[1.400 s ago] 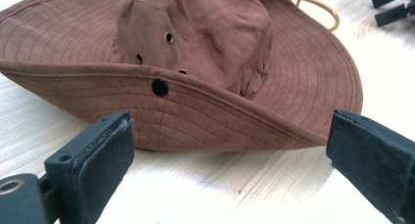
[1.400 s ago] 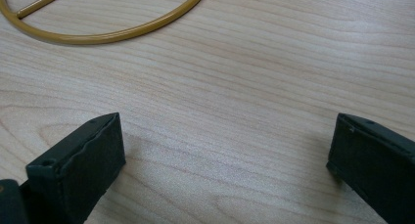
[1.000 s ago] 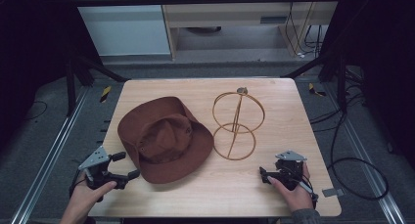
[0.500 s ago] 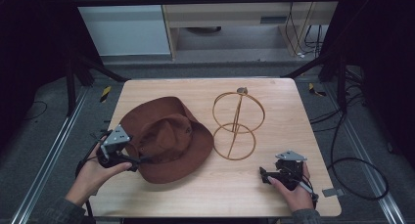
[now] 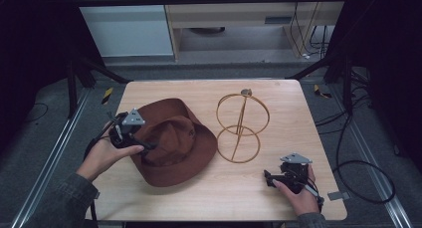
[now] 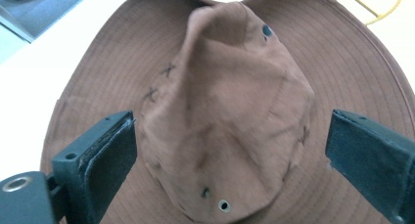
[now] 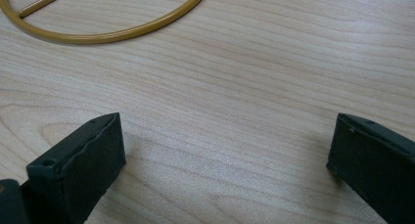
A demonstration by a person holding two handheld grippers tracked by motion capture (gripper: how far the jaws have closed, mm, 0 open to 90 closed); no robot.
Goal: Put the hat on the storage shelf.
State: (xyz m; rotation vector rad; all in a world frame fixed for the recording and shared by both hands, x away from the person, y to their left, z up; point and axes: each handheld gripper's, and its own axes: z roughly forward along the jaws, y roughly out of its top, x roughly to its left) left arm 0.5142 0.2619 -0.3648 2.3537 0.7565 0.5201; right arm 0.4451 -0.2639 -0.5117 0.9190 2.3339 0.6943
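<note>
Left tongs (image 6: 230, 150) spread wide astride hat (image 5: 171, 138) crown near table's left edge; right tongs (image 7: 225, 155) released, idle. Next: clench crown.

The brown wide-brimmed hat (image 5: 176, 143) lay brim-down on the wooden table (image 5: 298, 113), just left of the gold wire hat stand (image 5: 241, 126). Its soft crown (image 6: 230, 101) was creased and slumped, with small metal eyelets and cross-stitches; concentric stitching ringed the brim.
</note>
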